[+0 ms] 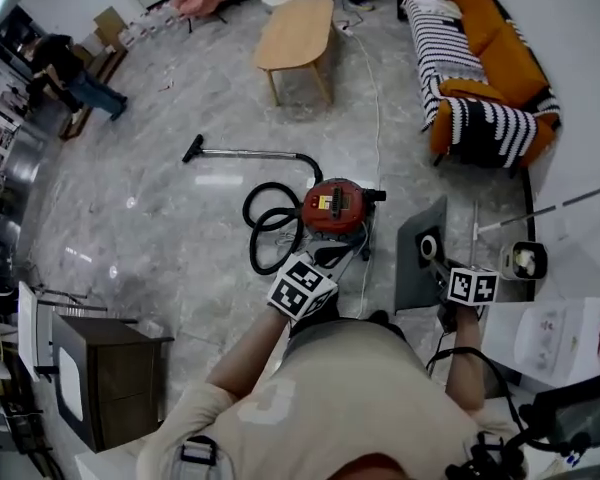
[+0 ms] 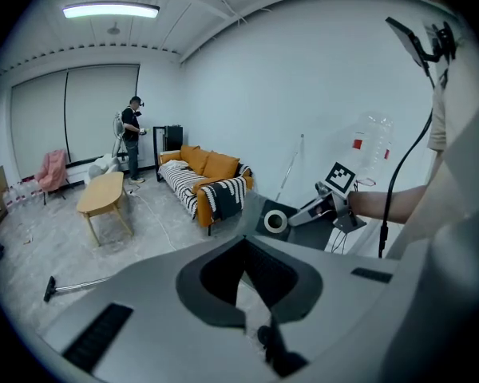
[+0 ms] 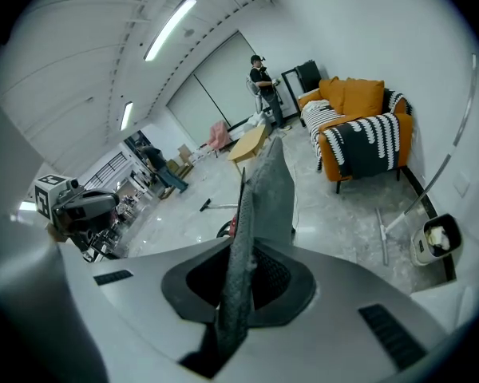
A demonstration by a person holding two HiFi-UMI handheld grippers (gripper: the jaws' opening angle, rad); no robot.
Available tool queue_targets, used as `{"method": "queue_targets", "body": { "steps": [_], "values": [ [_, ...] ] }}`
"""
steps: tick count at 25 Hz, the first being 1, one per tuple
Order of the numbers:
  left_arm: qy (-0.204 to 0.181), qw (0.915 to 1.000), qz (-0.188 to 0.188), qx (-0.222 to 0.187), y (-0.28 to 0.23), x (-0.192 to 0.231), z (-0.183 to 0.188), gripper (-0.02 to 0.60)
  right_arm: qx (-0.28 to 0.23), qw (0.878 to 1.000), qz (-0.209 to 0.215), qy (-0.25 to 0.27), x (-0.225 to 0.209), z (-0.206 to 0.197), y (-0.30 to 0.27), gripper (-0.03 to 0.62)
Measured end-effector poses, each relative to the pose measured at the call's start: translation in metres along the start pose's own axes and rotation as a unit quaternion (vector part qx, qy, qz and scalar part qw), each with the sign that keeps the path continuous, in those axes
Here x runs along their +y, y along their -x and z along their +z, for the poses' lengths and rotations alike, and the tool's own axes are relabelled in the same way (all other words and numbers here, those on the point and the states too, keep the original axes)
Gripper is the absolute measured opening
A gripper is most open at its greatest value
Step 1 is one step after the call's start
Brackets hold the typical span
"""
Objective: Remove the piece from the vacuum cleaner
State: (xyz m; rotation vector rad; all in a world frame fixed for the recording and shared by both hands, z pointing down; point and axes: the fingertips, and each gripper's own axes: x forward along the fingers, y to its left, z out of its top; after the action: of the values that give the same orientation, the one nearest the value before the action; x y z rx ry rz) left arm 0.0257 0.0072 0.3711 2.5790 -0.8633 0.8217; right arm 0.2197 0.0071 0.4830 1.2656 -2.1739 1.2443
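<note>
Living-room marble floor, no desk in play: the red vacuum cleaner sits on it mid-room, with its black hose looped at its left and the wand lying beyond. The flat grey piece is already off the machine. The right gripper has its jaws clamped on it, thin edge pinched between the pads, and holds it in the air to the right of the cleaner and apart from it, between the cleaner and a small bin. It looks like a dust bag or filter panel with a white ring on its face; can't confirm which. On the left gripper the jaws are together with nothing between them, near the cleaner on the person's side. My read: removal itself is done, and the step in hand is carrying the piece clear and parking it. The next move calls for picking a put-down spot, lowering the sheet flat so it doesn't flop or twist out of the pinch, then opening the right jaws. The left gripper is free to steady the far end if it sags. Orientation: the long axis runs away from the person, from the right jaws toward the sofa end of the room, leaning slightly right in the head view. The ringed broad face is turned up toward the head camera. In the right gripper view it is edge-on, far end pointing up and out into the room.
</note>
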Motion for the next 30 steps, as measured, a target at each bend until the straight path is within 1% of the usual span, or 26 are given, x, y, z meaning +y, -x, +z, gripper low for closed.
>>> {"method": "queue_targets", "body": {
  "steps": [3,7,12,19,22,24,27,30],
  "values": [
    [-0.005,0.9999,0.010,-0.001,0.010,0.005,-0.002,-0.003,-0.006,1.000,0.003,0.005,0.011,0.002,0.000,0.025],
    [-0.035,0.9991,0.020,-0.008,0.028,0.012,0.000,-0.003,-0.024,1.000,0.006,0.006,0.030,0.012,-0.001,0.025],
    [-0.028,0.9994,0.014,-0.017,0.049,0.026,-0.018,-0.003,-0.031,0.999,-0.016,0.016,0.051,0.009,-0.007,0.025],
    [-0.019,0.9990,0.000,-0.042,0.105,0.058,-0.044,-0.003,-0.069,0.996,-0.052,0.012,0.102,0.006,-0.014,0.025],
    [-0.012,0.9986,-0.021,-0.047,0.123,0.062,-0.057,-0.003,-0.113,0.992,-0.057,0.004,0.130,0.005,-0.005,0.025],
    [-0.007,0.9982,-0.033,-0.050,0.127,0.062,-0.065,-0.003,-0.133,0.989,-0.059,-0.004,0.140,0.007,0.002,0.025],
    [-0.002,0.9975,-0.050,-0.051,0.130,0.059,-0.080,-0.003,-0.142,0.988,-0.067,0.003,0.153,0.009,0.007,0.025],
    [-0.005,0.9955,-0.084,-0.045,0.125,0.054,-0.091,-0.003,-0.144,0.985,-0.093,-0.009,0.157,-0.009,0.017,0.025]
  ]
}}
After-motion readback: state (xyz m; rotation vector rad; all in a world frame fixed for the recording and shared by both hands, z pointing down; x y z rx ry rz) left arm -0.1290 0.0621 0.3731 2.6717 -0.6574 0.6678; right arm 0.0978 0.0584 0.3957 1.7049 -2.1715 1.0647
